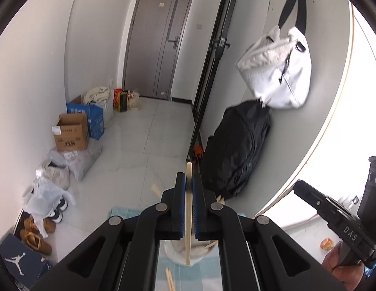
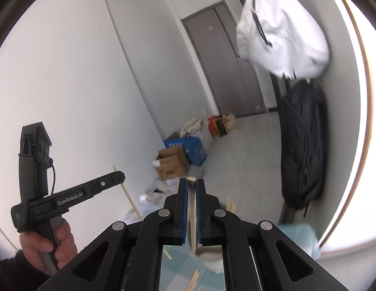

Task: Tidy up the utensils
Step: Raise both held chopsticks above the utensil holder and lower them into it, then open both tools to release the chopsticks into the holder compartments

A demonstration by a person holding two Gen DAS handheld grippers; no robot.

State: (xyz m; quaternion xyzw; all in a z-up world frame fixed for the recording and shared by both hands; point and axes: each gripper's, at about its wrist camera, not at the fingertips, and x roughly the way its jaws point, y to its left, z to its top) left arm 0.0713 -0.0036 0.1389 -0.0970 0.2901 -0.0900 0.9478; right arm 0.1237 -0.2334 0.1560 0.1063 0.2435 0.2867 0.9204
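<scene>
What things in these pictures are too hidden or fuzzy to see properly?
- White cup, left wrist view: mostly hidden behind the left gripper, so its contents cannot be counted.
- Loose chopsticks on the blue cloth, left wrist view: cut off by the bottom edge.
- White bag, right wrist view: blurred.
- Table beyond the cloth, both views: washed out by glare.

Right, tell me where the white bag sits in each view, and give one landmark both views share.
Left wrist view: white bag in the upper right, hanging on the wall above the black bag.
Right wrist view: white bag at the top right, blurred, again above the black bag.
Shared landmark: the grey door at the end of the hallway.
</scene>
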